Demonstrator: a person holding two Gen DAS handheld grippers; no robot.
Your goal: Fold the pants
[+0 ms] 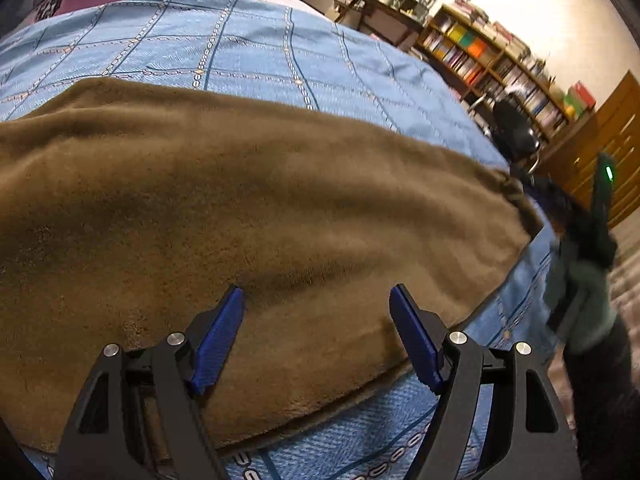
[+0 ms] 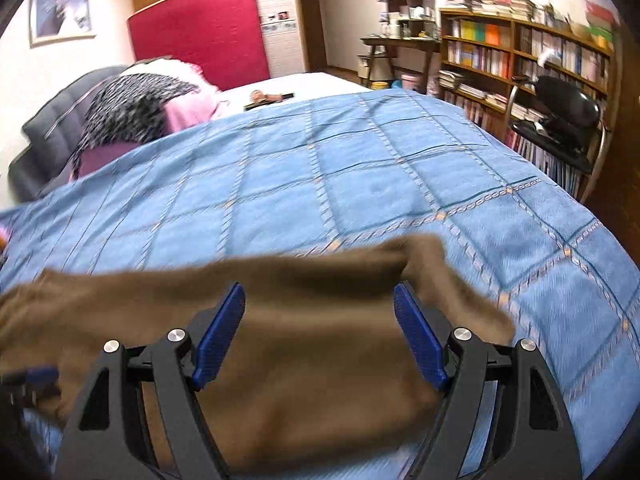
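Brown fleece pants (image 1: 248,208) lie flat across a blue checked bedspread (image 1: 248,44). My left gripper (image 1: 316,300) hovers open over the pants near their front edge, blue pads wide apart with nothing gripped. At the right edge of that view a gloved hand holds the other gripper (image 1: 600,216). In the right wrist view the pants (image 2: 312,328) are a blurred brown band with one end (image 2: 424,252) bunched up. My right gripper (image 2: 318,300) stands open above that cloth, its pads apart and not pressing on it.
A leopard-print and pink cloth pile (image 2: 136,104) lies at the bed's far left beside a dark headboard (image 2: 56,120). Bookshelves (image 2: 520,52) and a black chair (image 2: 560,112) stand beyond the bed's right edge. A small object (image 2: 268,98) rests on the far white sheet.
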